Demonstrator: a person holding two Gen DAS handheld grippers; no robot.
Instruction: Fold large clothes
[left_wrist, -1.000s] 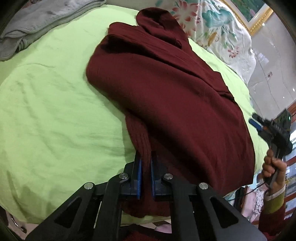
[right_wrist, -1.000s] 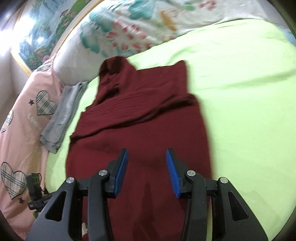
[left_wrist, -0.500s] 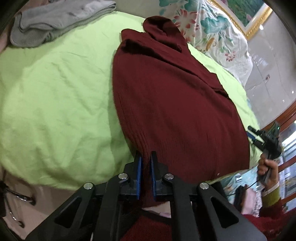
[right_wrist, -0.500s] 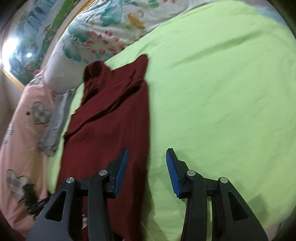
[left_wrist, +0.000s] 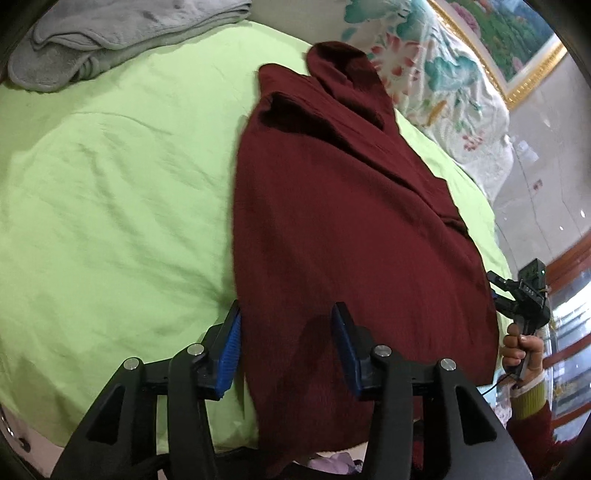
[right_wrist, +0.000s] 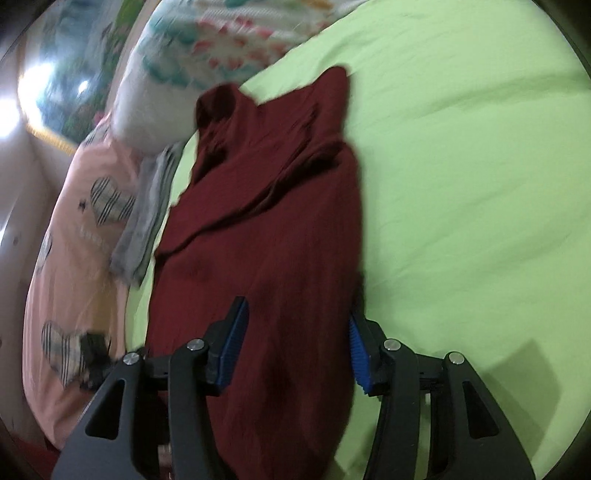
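A dark red knit sweater (left_wrist: 351, 221) lies lengthwise on the light green sheet (left_wrist: 110, 184), sleeves folded in and collar at the far end. Its hem hangs over the near bed edge. My left gripper (left_wrist: 287, 310) hovers over the hem's left side; its jaws are opening, the blue pads clear of the cloth. In the right wrist view the sweater (right_wrist: 266, 221) runs away from my right gripper (right_wrist: 297, 308), whose jaws are also opening above the hem's right side without pinching it. The right gripper (left_wrist: 524, 295) and the hand (left_wrist: 521, 347) holding it show at the left view's right edge.
A grey folded garment (left_wrist: 110, 37) lies at the sheet's far left, also visible as the grey garment (right_wrist: 147, 214) beside the sweater. A floral pillow (left_wrist: 443, 85) and a framed picture (left_wrist: 517, 48) sit behind. A pink quilt with hearts (right_wrist: 74, 240) borders the left. Green sheet (right_wrist: 461, 184) extends right.
The left jaws, earlier shut on the sweater's hem, have opened and let it go. The right gripper swung from over the bare sheet back over the sweater, lower, with its jaws slightly wider.
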